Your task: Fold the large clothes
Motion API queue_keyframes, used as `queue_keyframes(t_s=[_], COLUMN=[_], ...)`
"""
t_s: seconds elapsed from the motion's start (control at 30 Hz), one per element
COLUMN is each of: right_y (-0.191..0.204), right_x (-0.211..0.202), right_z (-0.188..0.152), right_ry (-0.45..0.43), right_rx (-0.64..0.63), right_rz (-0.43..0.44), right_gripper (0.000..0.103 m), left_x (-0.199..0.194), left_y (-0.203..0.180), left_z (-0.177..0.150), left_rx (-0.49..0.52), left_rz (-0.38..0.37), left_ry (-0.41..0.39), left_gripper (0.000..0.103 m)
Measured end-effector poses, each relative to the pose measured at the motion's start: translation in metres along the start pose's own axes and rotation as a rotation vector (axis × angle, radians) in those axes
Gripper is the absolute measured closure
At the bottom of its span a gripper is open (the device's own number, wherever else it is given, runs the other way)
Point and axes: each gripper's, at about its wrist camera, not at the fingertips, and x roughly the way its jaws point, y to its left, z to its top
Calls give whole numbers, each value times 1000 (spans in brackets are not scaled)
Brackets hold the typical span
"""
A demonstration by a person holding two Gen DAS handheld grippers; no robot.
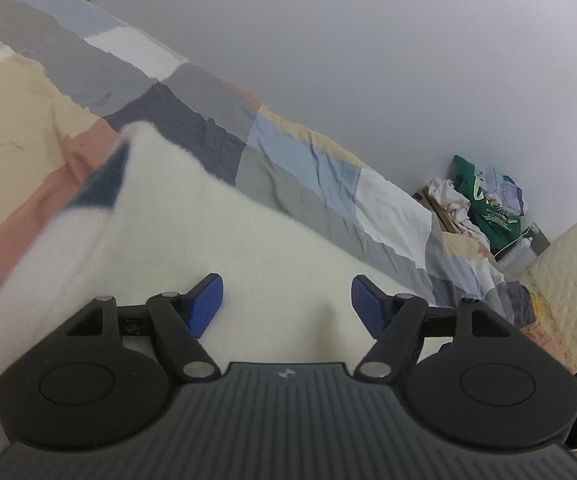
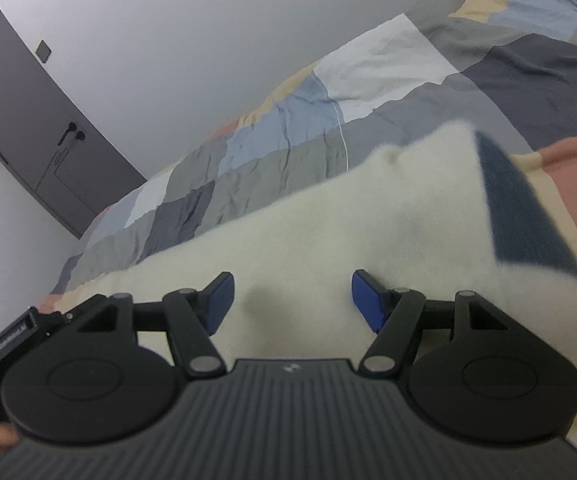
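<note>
Your left gripper (image 1: 286,304) stands with its two blue pads (image 1: 204,306) wide apart, nothing pinched between them; the cream fleece garment (image 1: 192,240) lies under and beyond the gap. Your right gripper (image 2: 292,300) is the same: two blue pads (image 2: 219,300) spread well apart, not pressing on the cloth, with the same fleece (image 2: 328,232) filling the space between and ahead of them.

The garment is one piece, cream and fuzzy, with one dark blue panel (image 1: 104,184) showing near its far edge in each view. It rests on one bed, on a patchwork cover (image 1: 136,76) of grey, light blue, white, beige and salmon squares.

Past the bed, along the wall, the left view shows one heap of clothes (image 1: 484,200), green and white among them. The right view shows one dark door (image 2: 32,128) in the pale wall.
</note>
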Motion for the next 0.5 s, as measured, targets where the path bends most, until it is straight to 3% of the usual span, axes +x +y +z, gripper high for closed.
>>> queue_keyframes(t_s=[0.27, 0.5], right_y=[23, 30], right_x=[-32, -42], right_z=[-26, -39], right_ry=[-11, -15], right_rx=[-84, -119], right_rz=[-48, -82], right_gripper=[36, 36], left_x=[-45, -48], left_y=[-4, 9], left_z=[-30, -50], left_rx=[-91, -182], left_rz=[-10, 46], left_ry=[11, 120], left_gripper=[22, 18])
